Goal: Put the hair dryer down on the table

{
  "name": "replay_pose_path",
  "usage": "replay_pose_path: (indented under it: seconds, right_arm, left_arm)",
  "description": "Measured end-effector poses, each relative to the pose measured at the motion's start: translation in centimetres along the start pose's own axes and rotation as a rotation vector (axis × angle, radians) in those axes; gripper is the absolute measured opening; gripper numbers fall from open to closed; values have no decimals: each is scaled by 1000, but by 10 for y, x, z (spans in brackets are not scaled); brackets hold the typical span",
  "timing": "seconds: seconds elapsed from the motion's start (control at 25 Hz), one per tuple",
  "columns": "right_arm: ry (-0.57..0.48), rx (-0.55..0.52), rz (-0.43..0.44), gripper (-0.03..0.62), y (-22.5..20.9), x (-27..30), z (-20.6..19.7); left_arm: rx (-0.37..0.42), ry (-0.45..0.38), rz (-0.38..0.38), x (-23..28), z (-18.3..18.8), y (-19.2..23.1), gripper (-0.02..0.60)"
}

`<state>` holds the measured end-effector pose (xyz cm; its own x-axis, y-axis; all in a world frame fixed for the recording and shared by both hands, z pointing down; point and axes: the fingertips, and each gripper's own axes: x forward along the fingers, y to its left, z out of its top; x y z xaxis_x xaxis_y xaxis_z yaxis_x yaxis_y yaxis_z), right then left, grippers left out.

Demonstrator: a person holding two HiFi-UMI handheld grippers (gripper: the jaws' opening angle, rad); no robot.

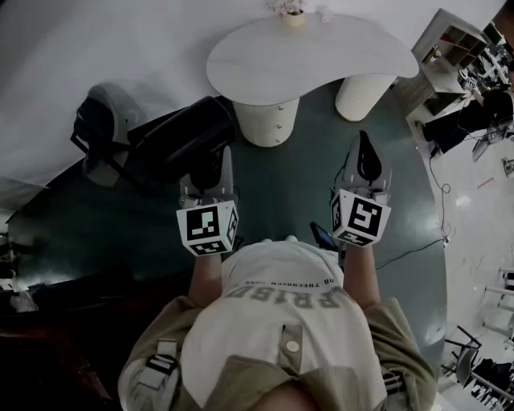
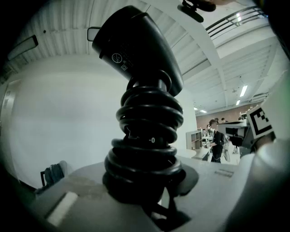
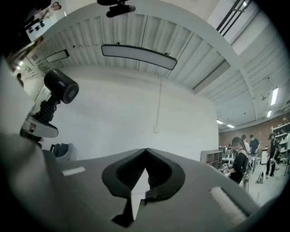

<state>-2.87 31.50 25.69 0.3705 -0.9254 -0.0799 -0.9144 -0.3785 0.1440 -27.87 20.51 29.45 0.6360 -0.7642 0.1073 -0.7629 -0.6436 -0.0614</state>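
A black hair dryer [image 1: 186,138] with its cord coiled round the handle is held upright in my left gripper [image 1: 205,170], which is shut on the wrapped handle. In the left gripper view the hair dryer [image 2: 140,50] towers over my left gripper [image 2: 146,183], nozzle end tilted to the upper left. The right gripper view also catches the hair dryer [image 3: 61,88] at the far left. My right gripper [image 1: 365,146] is level with the left one, shut and holding nothing, its tips [image 3: 144,156] meeting. The white curved table [image 1: 321,56] lies ahead, beyond both grippers.
The table stands on two ribbed white pedestals [image 1: 269,120] [image 1: 363,95] on a dark green rug [image 1: 305,185]. A small vase [image 1: 291,10] sits at its far edge. A grey chair with a dark bag [image 1: 100,132] is at the left, and shelves [image 1: 458,48] and people at the right.
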Motion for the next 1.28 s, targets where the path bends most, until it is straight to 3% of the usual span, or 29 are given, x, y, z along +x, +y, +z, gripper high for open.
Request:
replay_pose_path:
  seconds: [0.84, 1.12, 1.28]
  right_arm:
    - [14, -19, 6, -2, -7, 11, -6]
    - [-37, 58, 8, 6, -21, 16, 0]
    - [-62, 75, 37, 176, -27, 21, 4]
  left_arm:
    - [-1, 10, 11, 12, -2, -2, 110]
    - [5, 13, 25, 17, 2, -8, 110]
    - [7, 17, 35, 21, 5, -13, 110]
